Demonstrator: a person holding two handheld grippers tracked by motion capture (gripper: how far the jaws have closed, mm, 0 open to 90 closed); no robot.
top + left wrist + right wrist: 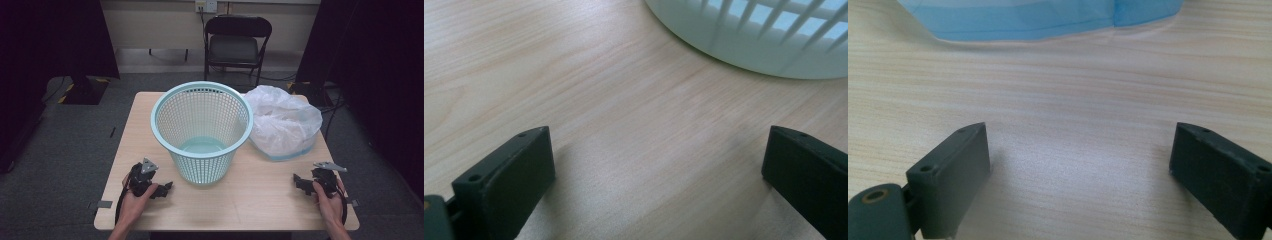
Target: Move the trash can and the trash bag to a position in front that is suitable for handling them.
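Note:
A pale teal mesh basket point(202, 130) stands upright in the middle of the wooden table point(260, 200), nothing in it. To its right lies a crumpled white plastic bag point(285, 120) with a blue hem point(1028, 20). My left gripper point(167, 189) rests on the table at the front left, jaws wide open over bare wood, the basket's base point(764, 45) just ahead. My right gripper point(299, 181) rests at the front right, open too, pointing at the bag's hem. Nothing lies between either pair of jaws.
A dark folding chair point(235, 45) stands behind the table. Dark curtains hang at both sides, and a stand base point(82, 90) sits on the floor at the back left. The table's front strip between the two hands is bare wood.

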